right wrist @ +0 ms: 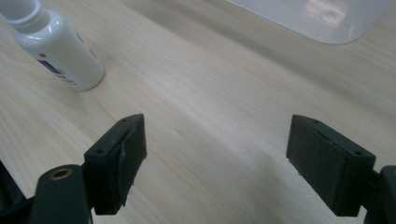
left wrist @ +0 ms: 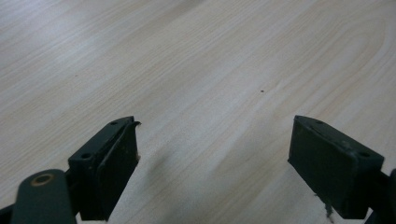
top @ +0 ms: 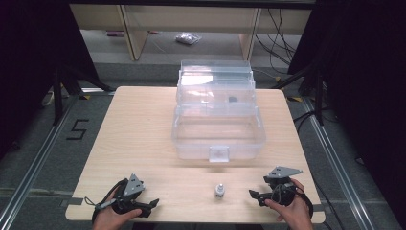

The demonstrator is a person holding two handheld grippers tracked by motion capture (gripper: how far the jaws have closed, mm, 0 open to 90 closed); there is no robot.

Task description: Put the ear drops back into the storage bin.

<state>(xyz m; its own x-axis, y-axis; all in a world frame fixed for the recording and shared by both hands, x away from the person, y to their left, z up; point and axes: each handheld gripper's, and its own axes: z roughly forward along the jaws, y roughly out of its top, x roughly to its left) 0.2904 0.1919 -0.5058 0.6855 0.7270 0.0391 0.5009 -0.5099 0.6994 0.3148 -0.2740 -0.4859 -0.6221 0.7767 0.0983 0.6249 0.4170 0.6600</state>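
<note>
A small white bottle stands upright on the wooden table near its front edge, between the two hands. In the right gripper view the bottle sits at the upper left, well ahead of the jaws. My right gripper rests low at the front right, held by a hand, open with nothing between its jaws. My left gripper lies at the front left, also open over bare wood. A clear plastic box with its lid raised stands at the table's middle back.
A clasp tab juts from the box's front wall. The corner of the clear box shows at the top of the right gripper view. Black stands and cables flank the table on the floor. A taped "5" marks the floor at the left.
</note>
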